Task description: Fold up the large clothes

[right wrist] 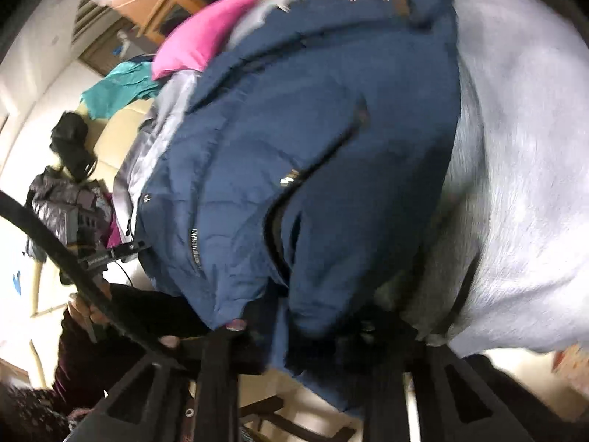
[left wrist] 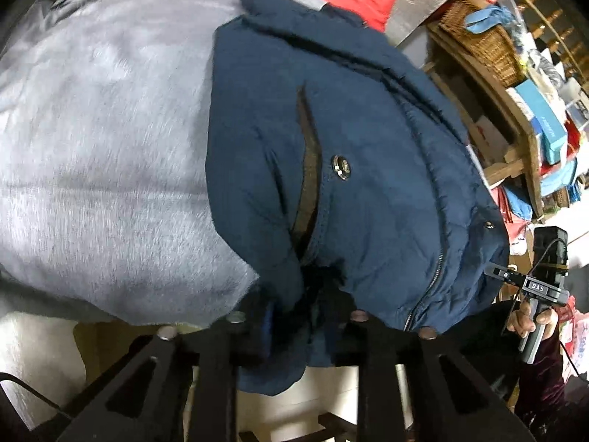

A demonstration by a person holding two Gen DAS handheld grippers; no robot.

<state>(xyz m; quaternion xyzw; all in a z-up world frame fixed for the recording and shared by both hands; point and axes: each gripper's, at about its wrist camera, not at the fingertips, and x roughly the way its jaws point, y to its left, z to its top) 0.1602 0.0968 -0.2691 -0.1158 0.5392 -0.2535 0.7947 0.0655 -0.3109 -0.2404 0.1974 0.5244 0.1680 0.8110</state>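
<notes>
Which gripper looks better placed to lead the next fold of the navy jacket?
Neither clearly: left gripper and right gripper are both shut on the navy jacket's near hem.

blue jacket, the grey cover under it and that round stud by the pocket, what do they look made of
Blue jacket: likely a padded synthetic shell, matte with a faint sheen, going by its puffy creases.
Grey cover: looks like brushed fleece or plush; a short nap shows.
Round stud: metal snap, shiny silver with bright reflections.
</notes>
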